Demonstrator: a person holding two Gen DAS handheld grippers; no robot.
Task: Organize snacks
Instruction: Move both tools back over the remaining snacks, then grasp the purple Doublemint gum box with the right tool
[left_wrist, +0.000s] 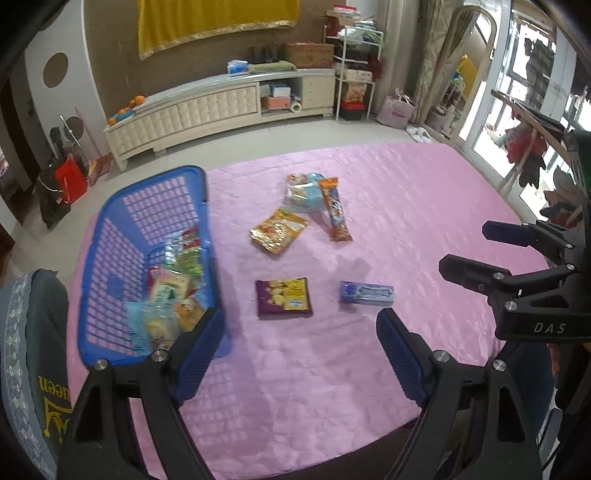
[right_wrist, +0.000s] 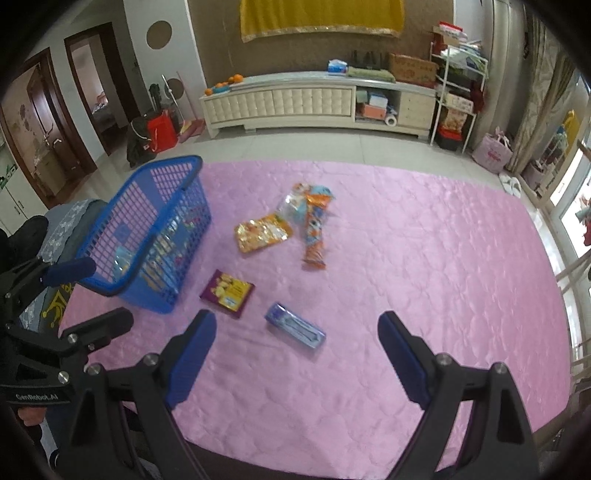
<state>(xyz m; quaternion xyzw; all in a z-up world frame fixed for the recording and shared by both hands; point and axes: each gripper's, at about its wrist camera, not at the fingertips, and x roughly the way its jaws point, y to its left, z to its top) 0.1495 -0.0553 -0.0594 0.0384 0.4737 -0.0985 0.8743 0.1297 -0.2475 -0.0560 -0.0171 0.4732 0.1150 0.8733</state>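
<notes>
The left gripper (left_wrist: 301, 332) stands wide open and holds nothing; the right gripper (right_wrist: 297, 336) is wide open and empty too; both hang over the pink cloth (left_wrist: 406, 206). Just ahead lie the purple packet (left_wrist: 284, 297) and the blue box (left_wrist: 366, 293), its long axis running left to right; farther lie a yellow packet (left_wrist: 279, 230), a pale bag (left_wrist: 304, 190) and an orange bar (left_wrist: 334, 208) with its long axis pointing away; the blue basket (left_wrist: 110, 229) at left holds several snacks.

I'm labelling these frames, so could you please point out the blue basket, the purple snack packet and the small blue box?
Blue basket (left_wrist: 205, 192): left wrist view, on its far right rim.
Purple snack packet (left_wrist: 283, 297): left wrist view, middle of its front face.
Small blue box (right_wrist: 295, 329): right wrist view, middle of its top face.
</notes>
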